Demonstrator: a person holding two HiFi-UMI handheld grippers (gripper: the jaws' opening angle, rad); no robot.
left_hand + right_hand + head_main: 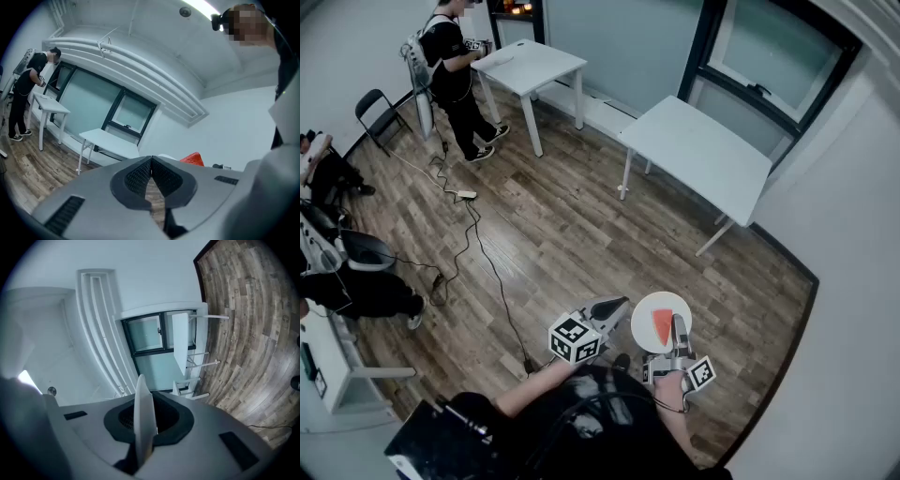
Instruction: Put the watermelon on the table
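Two white rectangular tables are standing: far table, window table. One round white plate is carrying one red watermelon slice. One black folding chair is standing. Two grey grippers are showing: left gripper, right gripper. One person in black is standing.

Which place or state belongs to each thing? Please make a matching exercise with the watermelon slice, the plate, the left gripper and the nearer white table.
Things:
1. watermelon slice
2. plate
3. left gripper
4. nearer white table

Places or states:
A. jaws together, nothing between them
B. stands on the wooden floor by the window
C. lies on the plate
D. held by its edge in the right gripper

Pairs: 1-C, 2-D, 3-A, 4-B.
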